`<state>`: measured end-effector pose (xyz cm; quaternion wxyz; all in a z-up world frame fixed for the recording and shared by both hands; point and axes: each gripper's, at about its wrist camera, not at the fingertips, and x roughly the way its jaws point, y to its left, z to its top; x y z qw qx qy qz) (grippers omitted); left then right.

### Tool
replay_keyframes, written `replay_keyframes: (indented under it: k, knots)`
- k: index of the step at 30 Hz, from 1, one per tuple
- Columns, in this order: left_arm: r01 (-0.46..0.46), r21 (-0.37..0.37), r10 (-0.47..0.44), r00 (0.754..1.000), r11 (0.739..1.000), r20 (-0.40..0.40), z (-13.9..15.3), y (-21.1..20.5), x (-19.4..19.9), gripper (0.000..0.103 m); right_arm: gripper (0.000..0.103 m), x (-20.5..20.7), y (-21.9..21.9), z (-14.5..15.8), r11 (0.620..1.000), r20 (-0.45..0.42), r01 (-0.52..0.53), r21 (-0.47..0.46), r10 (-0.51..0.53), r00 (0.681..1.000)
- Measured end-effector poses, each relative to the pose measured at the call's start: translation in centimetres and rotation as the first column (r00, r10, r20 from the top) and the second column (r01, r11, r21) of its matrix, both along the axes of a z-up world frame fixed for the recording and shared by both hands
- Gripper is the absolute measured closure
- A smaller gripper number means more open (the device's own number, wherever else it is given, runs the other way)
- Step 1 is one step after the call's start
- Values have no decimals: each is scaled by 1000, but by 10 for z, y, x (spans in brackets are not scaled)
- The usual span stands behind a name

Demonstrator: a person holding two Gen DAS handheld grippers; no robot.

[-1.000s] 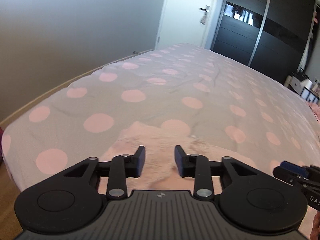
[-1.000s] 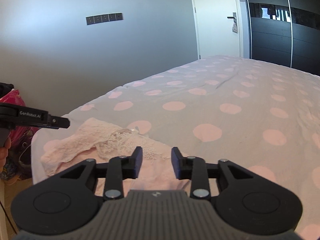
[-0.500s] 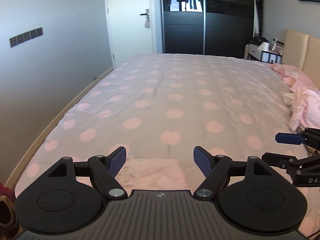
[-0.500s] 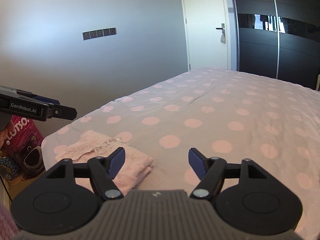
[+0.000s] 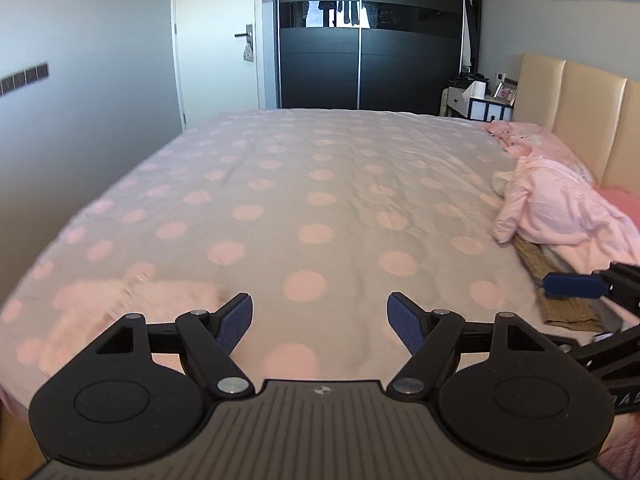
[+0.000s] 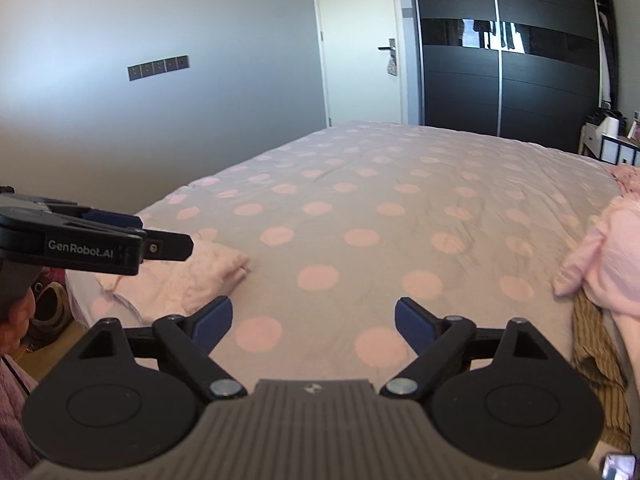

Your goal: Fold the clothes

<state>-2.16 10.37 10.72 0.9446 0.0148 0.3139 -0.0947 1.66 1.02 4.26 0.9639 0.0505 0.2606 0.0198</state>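
The left tool (image 5: 320, 322) hangs above the bed (image 5: 320, 184) with its fingers spread wide and nothing between them. The right tool (image 6: 313, 322) is also above the bed, its fingers apart and opening wider, with only the dotted bed cover under the gap. A folded pink garment (image 6: 188, 276) lies on the bed near its foot-end corner, just beyond the left tool's tip in the right wrist view; it shows blurred in the left wrist view (image 5: 132, 304). A heap of pink clothes (image 5: 560, 208) lies on the bed close to the headboard (image 5: 576, 120), on top of a brown striped piece (image 5: 560, 296). Beyond the bed's far side stand a dark wardrobe (image 5: 368, 40) and a white door (image 5: 216, 40).
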Motion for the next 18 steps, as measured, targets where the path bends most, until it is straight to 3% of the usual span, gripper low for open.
replay_keyframes:
  k: [4,18]
  knots:
    - [-37,-55,35,999,998,-35,-26,-6,-20,29,12,-28,-6,-20,999,-29,34,11,-33,999]
    - [-86,-62,83,995,994,-51,-75,0,-71,29,11,-82,15,-83,993,-100,114,33,-110,989]
